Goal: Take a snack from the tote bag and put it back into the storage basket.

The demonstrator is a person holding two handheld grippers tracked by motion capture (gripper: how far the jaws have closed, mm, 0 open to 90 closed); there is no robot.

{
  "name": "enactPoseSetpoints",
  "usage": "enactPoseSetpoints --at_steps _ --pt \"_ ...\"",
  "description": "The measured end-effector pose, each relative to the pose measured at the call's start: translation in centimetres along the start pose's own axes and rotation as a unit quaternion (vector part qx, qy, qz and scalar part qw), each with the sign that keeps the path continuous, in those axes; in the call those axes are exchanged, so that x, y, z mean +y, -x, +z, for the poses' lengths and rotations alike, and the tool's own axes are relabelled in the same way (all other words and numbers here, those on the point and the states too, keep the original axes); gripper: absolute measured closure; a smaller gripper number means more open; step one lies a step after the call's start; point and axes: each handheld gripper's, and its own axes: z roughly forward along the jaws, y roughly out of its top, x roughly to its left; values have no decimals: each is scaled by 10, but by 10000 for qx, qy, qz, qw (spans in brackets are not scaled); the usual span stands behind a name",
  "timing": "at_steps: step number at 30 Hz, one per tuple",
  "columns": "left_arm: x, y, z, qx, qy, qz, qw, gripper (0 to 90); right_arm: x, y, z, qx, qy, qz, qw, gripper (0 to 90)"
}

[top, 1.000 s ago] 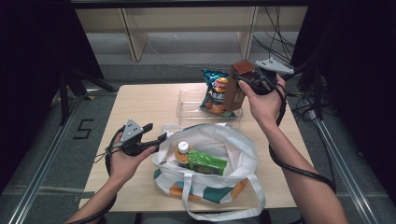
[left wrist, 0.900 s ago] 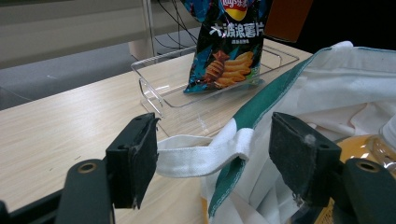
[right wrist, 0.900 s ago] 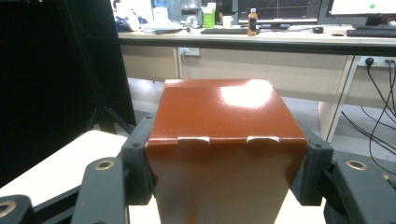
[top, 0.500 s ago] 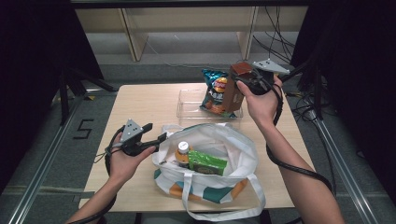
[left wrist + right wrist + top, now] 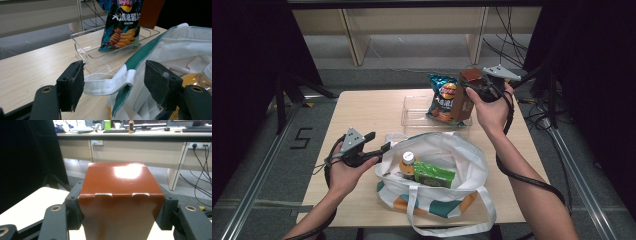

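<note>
My right gripper point(image 5: 473, 91) is shut on a tall brown carton point(image 5: 463, 97), held upright over the right end of a clear plastic tray point(image 5: 412, 115). In the right gripper view the carton point(image 5: 120, 185) sits clamped between both jaws of the right gripper point(image 5: 120, 210). A dark chip bag point(image 5: 441, 97) stands in the tray beside the carton. My left gripper point(image 5: 379, 142) is open at the left rim of a white tote bag point(image 5: 462, 155). The bag's white strap point(image 5: 107, 84) lies between the spread jaws of the left gripper point(image 5: 113, 86).
Inside the tote are an orange-drink bottle point(image 5: 407, 164) and a green packet point(image 5: 433, 173). The tote takes up the front middle of the wooden table point(image 5: 367, 107). Beyond the table, cables hang by a shelf unit point(image 5: 412, 25).
The right gripper has nudged the brown carton slightly left, closer to the chip bag. The left gripper has stayed at the tote's rim.
</note>
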Motion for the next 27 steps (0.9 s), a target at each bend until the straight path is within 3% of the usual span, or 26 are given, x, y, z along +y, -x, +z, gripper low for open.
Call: enactPoseSetpoints --at_steps 1,2,9,10,11,12,16,17,20,24,27 --pt "0 0 0 -6 -2 2 10000 321 0 2 1 15 8 -94 10000 393" --pt "0 0 0 -10 -2 4 10000 321 -1 1 1 -31 -29 9 10000 394" --pt "0 0 0 -2 -11 24 10000 321 -3 3 3 -29 -64 -31 10000 394" --pt "0 0 0 -1 -9 12 10000 321 -4 4 4 -31 -47 -141 9999 394" --pt "0 0 0 -1 -8 11 10000 321 -4 3 5 -55 -66 -41 10000 394" --pt "0 0 0 -3 -13 38 10000 321 -5 5 5 -39 -60 -121 9999 393" --pt "0 -1 0 -4 -12 68 10000 321 -6 3 7 -48 -88 -7 9999 393" --pt "0 -1 0 -4 -15 71 10000 321 -7 5 8 -53 -59 -105 9999 393" --pt "0 -1 0 -7 -15 69 10000 321 -8 5 8 -79 -140 45 9999 394" --pt "0 0 0 -4 -11 24 10000 321 -11 9 10 -84 -127 -60 9999 394" --pt "0 0 0 -4 -9 20 10000 321 -13 9 11 -118 -146 15 9998 393"
